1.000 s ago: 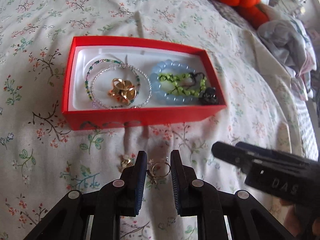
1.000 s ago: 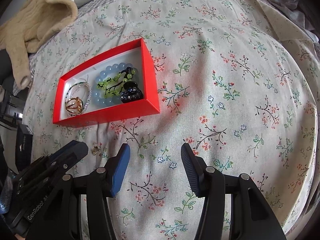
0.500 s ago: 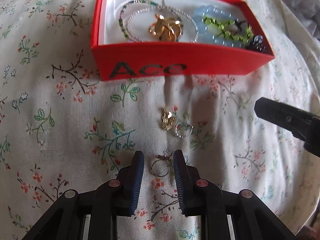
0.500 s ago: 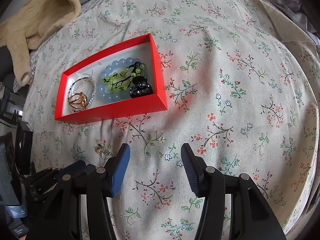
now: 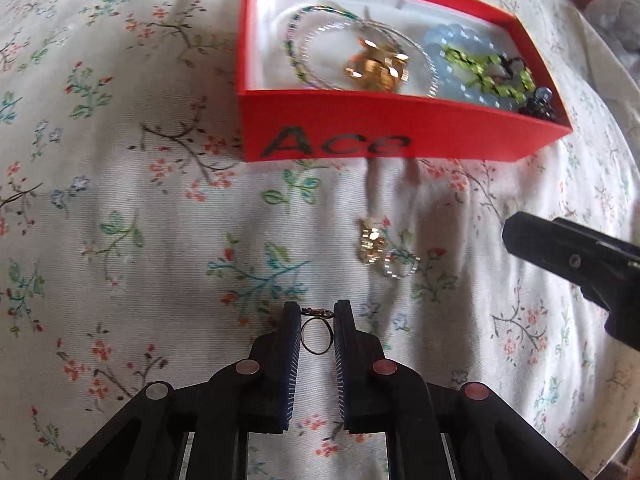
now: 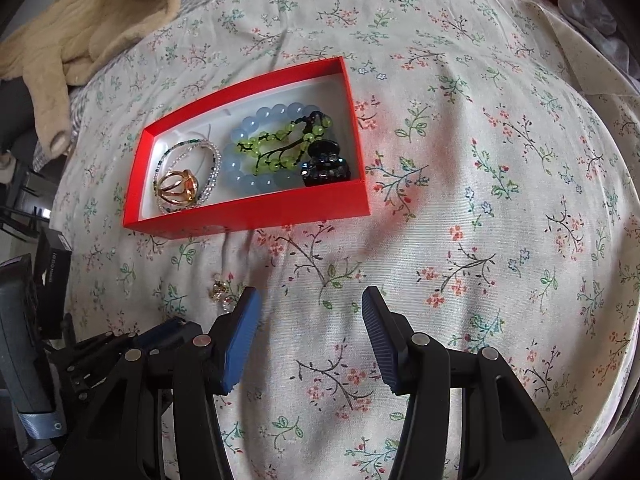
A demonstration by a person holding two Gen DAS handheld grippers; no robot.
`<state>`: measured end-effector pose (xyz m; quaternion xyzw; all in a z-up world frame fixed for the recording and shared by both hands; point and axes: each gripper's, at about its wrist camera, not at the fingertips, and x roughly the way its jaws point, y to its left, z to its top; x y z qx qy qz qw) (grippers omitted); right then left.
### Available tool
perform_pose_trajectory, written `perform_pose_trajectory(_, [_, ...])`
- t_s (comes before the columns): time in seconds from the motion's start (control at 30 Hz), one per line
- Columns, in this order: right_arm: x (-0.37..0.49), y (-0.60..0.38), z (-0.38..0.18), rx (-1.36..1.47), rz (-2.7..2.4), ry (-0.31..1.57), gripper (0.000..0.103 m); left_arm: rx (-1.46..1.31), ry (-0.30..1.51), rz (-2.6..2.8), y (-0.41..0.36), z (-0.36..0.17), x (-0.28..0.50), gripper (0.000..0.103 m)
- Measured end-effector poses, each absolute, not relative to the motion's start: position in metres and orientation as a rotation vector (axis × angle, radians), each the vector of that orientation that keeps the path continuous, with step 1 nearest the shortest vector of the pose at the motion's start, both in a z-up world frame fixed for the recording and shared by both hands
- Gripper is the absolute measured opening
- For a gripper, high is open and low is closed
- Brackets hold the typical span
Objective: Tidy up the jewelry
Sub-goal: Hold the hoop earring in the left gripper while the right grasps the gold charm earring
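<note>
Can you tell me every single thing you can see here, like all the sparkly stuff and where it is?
red box: 1, red outside and white inside, on the bedspread
blue bead bracelet: 1, pale blue, right half of the box
green bead bracelet: 1, lime green on black cord, on top of the blue one
black hair clip: 1, black, box's near right corner
thin bead bracelets: 2, clear and green, left half of the box
big gold ring: 1, gold, inside the thin bracelets
small gold ring: 1, gold, on the bedspread before the box
silver ring: 1, silver, beside the small gold one
thin ring: 1, dark metal, between the left fingers
floral bedspread: 1, white with flowers
beige sweater: 1, cream, far left
left hand-held gripper: 1, black, closed on the thin ring
right hand-held gripper: 1, black, open, empty
</note>
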<state>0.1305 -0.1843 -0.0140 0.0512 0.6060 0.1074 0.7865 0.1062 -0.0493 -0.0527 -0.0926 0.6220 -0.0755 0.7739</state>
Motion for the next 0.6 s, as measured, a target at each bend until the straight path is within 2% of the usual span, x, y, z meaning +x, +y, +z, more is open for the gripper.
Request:
perform_pose_trajectory(0.1, [0.13, -0.173, -0.018, 0.133, 0.291, 1.328, 0.055, -0.213, 1.347, -0.146, -0.034, -0.052, 0.106, 0.011])
perform_pose_trajectory(0.17, [0.13, -0.163, -0.023, 0.143, 0.334, 1.351, 0.043, -0.216, 1.345, -0.135, -0.027, -0.051, 0.105, 0.011])
perform_pose_trajectory(0.27, [0.131, -0.149, -0.033, 0.149, 0.381, 1.387, 0.036, -0.228, 1.342, -0.122, -0.019, -0.047, 0.103, 0.011])
perform_pose_trajectory(0.6, [0.135, -0.124, -0.055, 0.049, 0.341, 1.42, 0.027, -0.23, 1.336, -0.109, 0.019, -0.041, 0.084, 0.011])
